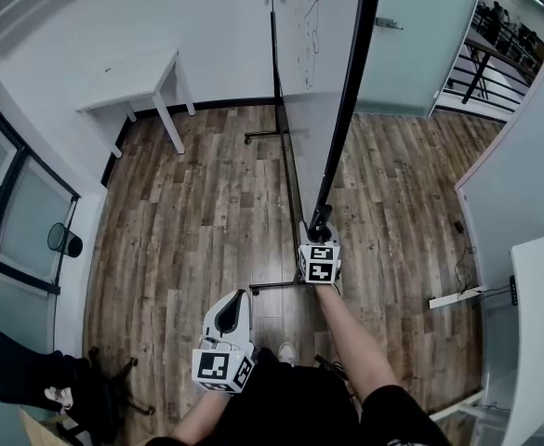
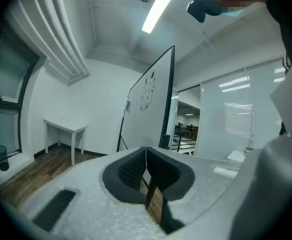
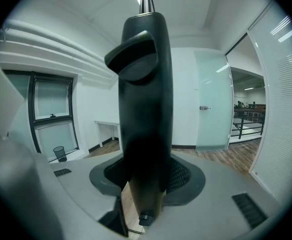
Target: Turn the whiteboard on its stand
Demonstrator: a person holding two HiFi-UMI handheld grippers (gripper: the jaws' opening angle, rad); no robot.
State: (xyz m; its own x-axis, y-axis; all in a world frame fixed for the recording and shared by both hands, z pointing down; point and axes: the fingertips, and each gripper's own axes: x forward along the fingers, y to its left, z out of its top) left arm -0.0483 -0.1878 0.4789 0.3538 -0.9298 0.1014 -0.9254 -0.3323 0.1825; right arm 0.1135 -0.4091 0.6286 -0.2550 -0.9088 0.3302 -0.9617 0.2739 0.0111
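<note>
The whiteboard (image 1: 311,45) stands on a black wheeled stand (image 1: 270,136) and shows nearly edge-on from above in the head view, its black side frame (image 1: 346,100) running down toward me. My right gripper (image 1: 320,235) is shut on the lower end of that frame. In the right gripper view the black frame post (image 3: 143,84) fills the gap between the pads of the right gripper (image 3: 146,171). My left gripper (image 1: 237,298) is held back near my body, apart from the board. In the left gripper view the left gripper (image 2: 146,151) is shut on nothing, and the board (image 2: 150,109) stands ahead.
A white table (image 1: 137,82) stands against the far wall, left of the board. A black bin (image 1: 64,240) sits by the left window and an office chair (image 1: 30,370) at the lower left. A white desk (image 1: 537,323) and a power strip (image 1: 453,297) lie to the right, a glass door (image 1: 402,35) beyond.
</note>
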